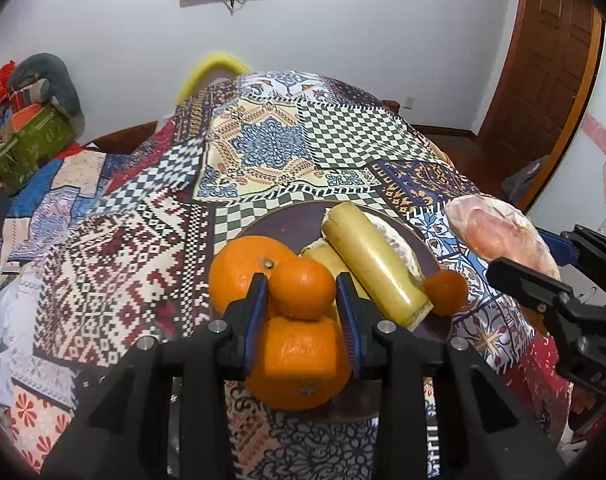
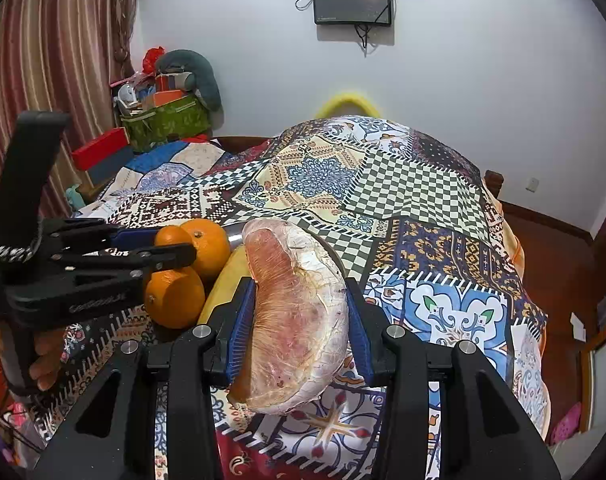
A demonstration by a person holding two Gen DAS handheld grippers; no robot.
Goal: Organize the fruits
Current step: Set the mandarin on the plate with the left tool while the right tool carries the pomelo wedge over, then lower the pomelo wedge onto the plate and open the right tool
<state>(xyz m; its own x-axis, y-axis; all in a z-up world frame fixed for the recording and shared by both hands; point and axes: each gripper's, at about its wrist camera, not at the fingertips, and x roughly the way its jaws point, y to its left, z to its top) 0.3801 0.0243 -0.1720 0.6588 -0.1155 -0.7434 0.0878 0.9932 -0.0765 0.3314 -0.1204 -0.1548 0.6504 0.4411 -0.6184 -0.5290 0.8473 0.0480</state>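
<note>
Our right gripper (image 2: 299,316) jaws clamp the soft, tear-prone peeled pomelo wedge (image 2: 299,316) mid-body above the worktop, while our left gripper (image 1: 301,292) jaws hug a small orange (image 1: 301,288) over the plate (image 1: 287,220).

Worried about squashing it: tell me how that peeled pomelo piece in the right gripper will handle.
The pomelo piece looks soft; its thin membrane could tear, so the right gripper should probably squeeze gently. It overhangs the fingers at both ends, so it may sag or pivot. The curved back might rock on the plate.
</note>
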